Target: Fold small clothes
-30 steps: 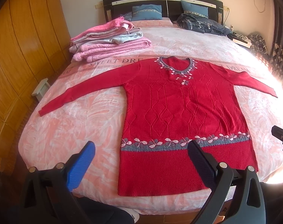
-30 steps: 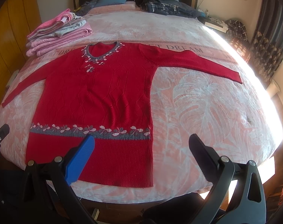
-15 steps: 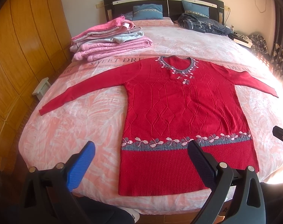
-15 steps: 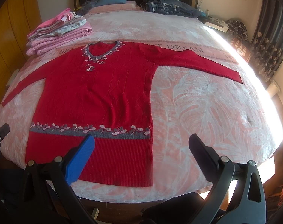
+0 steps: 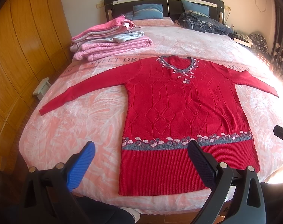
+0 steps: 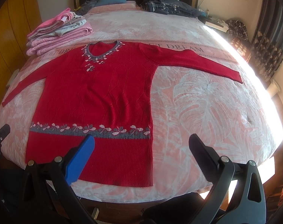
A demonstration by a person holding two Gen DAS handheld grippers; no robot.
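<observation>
A red knit sweater with a grey flowered band and collar lies flat, face up, on the bed, both sleeves spread out to the sides. My left gripper hovers open above the foot of the bed, over the sweater's lower left hem corner, holding nothing. My right gripper is open too, above the lower right hem corner, apart from the cloth. The other gripper's tip shows at each view's edge.
A pink leaf-patterned bedspread covers the bed. A stack of folded pink and grey clothes sits at the far left. Dark plaid clothes and blue pillows lie by the headboard. A wooden wardrobe stands left.
Both views have drifted very slightly; the sweater sits a touch lower in frame. The sweater itself has not moved and both grippers stay open.
</observation>
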